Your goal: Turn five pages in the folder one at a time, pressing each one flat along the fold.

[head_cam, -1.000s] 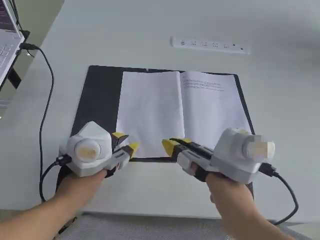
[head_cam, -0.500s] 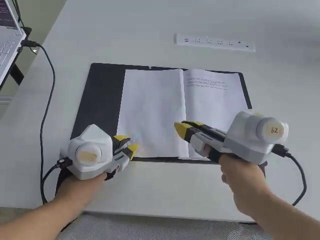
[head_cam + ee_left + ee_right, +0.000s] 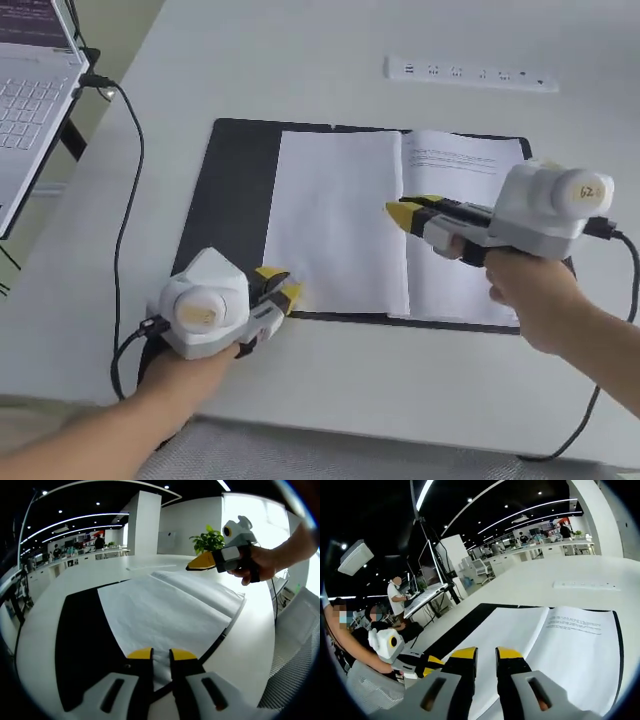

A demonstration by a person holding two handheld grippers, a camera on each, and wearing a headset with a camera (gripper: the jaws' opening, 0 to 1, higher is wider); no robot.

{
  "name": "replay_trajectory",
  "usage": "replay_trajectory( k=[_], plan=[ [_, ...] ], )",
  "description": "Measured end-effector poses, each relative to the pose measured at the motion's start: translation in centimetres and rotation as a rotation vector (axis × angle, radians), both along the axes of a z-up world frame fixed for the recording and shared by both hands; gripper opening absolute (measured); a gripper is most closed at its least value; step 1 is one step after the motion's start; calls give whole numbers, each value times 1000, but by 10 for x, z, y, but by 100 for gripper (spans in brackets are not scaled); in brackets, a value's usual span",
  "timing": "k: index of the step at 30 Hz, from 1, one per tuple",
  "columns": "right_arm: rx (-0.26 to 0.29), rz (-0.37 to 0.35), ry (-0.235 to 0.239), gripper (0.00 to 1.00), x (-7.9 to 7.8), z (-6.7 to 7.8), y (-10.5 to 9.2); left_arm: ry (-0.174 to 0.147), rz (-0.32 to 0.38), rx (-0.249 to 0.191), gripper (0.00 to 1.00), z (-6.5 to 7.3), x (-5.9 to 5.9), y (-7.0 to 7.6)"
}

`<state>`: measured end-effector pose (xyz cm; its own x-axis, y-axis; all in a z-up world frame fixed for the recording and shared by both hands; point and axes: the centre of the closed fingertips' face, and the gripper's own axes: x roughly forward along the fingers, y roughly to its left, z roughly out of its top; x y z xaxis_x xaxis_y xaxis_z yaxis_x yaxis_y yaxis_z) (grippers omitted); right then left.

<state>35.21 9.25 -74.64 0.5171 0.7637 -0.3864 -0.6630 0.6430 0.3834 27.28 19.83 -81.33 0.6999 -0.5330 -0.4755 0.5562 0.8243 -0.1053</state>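
Observation:
A black folder [image 3: 235, 190] lies open on the white table. Its left page [image 3: 335, 225] is blank and its right page [image 3: 465, 165] has a few printed lines at the top. My right gripper [image 3: 405, 212] hovers shut over the fold, about halfway up the pages, with nothing in it. In its own view the jaws [image 3: 486, 654] point across the blank page [image 3: 505, 625]. My left gripper [image 3: 282, 284] is shut and empty at the blank page's near left corner, by the folder's front edge. The left gripper view shows its tips [image 3: 161, 655] over that page [image 3: 160, 612] and the right gripper [image 3: 192, 566] above.
A laptop [image 3: 30, 90] stands at the far left, with a black cable [image 3: 130, 180] running down beside the folder. A white power strip [image 3: 470, 73] lies behind the folder. The table's front edge is close below my hands.
My right gripper has risen from the folder's front edge and moved farther along the fold to mid-page. The left gripper has stayed by the page corner. The head camera has shifted.

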Motion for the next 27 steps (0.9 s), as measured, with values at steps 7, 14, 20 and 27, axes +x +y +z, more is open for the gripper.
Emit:
replay_trajectory(
  k=[7, 14, 20, 27],
  plan=[
    [-38, 54, 34, 12, 24, -27, 2, -11, -5, 4, 11, 0, 0, 0],
    [-58, 75, 37, 8, 43, -38, 7, -15, -6, 7, 11, 0, 0, 0],
    [-94, 119, 37, 0, 50, -49, 7, -15, -3, 7, 10, 0, 0, 0],
    [-103, 153, -2, 0, 57, -50, 8, -21, 4, 2, 9, 0, 1, 1]
  ],
)
